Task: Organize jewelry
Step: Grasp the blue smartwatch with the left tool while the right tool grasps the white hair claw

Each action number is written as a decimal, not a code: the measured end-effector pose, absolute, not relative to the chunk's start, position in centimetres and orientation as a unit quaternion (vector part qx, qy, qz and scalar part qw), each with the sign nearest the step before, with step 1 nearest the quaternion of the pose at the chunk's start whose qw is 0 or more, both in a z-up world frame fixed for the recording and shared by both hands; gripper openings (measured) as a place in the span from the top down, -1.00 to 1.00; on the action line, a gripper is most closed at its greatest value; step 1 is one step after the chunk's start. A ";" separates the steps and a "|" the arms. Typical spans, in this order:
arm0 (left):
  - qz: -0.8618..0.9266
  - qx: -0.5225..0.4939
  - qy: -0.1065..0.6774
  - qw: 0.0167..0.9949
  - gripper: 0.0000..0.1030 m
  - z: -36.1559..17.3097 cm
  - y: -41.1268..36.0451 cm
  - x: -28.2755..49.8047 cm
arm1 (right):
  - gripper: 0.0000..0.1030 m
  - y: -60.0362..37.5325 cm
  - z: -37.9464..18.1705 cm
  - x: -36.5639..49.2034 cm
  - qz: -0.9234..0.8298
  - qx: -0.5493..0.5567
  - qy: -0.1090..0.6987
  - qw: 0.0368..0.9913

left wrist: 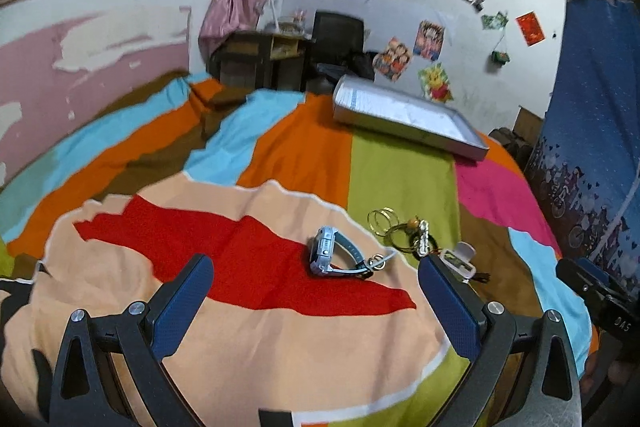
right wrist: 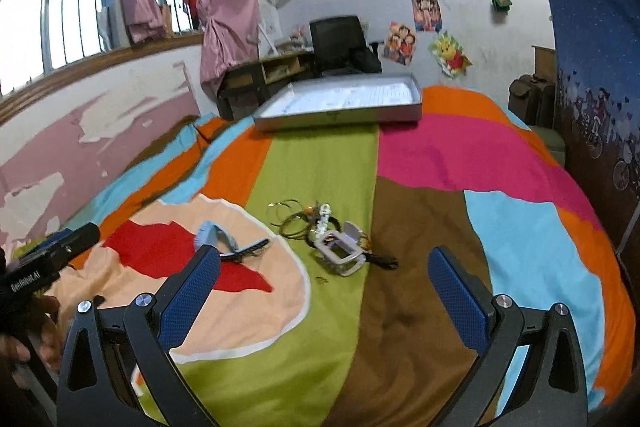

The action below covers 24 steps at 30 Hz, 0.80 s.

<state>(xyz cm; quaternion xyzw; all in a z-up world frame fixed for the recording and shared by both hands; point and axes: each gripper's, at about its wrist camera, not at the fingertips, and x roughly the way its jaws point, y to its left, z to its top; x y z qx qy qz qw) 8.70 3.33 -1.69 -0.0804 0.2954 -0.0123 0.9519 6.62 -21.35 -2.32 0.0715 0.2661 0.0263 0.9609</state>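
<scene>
Jewelry lies in a small heap on your bed (right wrist: 328, 163), whose patchwork cover fills both frames. At the upper centre sits the shallow grey tray (right wrist: 340, 119). Your left hand-held gripper (left wrist: 316, 295) and right hand-held gripper (right wrist: 324, 287) both hover spread wide, holding nothing. Mid-frame, the blue watch (left wrist: 326, 255) rests on the red patch, with a white-framed watch (right wrist: 344, 251), gold hoops (left wrist: 380, 219) and tangled bracelets (right wrist: 316, 221) just beside it.

"GenRobot.AI" on left tongs (right wrist: 36, 277) body
</scene>
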 end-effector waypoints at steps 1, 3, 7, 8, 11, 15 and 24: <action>-0.011 -0.080 0.306 0.949 -1.00 -2.2 3.4 10.1 | -0.98 -21.4 -2.5 7.3 0.029 0.074 0.272 0.959; -0.015 -0.075 0.314 0.946 -1.00 -3.1 3.0 11.6 | -0.98 -21.6 -3.1 9.0 0.035 0.073 0.284 0.955; -0.036 -0.061 0.334 0.940 -1.00 -5.2 2.0 14.8 | -0.98 -20.9 -4.2 12.6 0.049 0.019 0.306 0.950; -0.040 -0.057 0.334 0.940 -1.00 -5.7 1.9 15.4 | -0.98 -20.6 -4.5 13.5 0.059 0.007 0.313 0.948; -0.048 -0.051 0.342 0.937 -1.00 -6.7 1.7 16.8 | -0.98 -19.9 -6.0 16.0 0.082 -0.012 0.341 0.936; -0.058 -0.064 0.350 0.933 -0.90 -7.7 1.8 17.8 | -0.98 -19.1 -8.0 18.7 0.100 -0.016 0.366 0.925; -0.074 -0.071 0.389 0.915 -0.04 -9.8 1.3 19.5 | -0.91 -18.3 -11.5 20.9 0.097 -0.029 0.392 0.915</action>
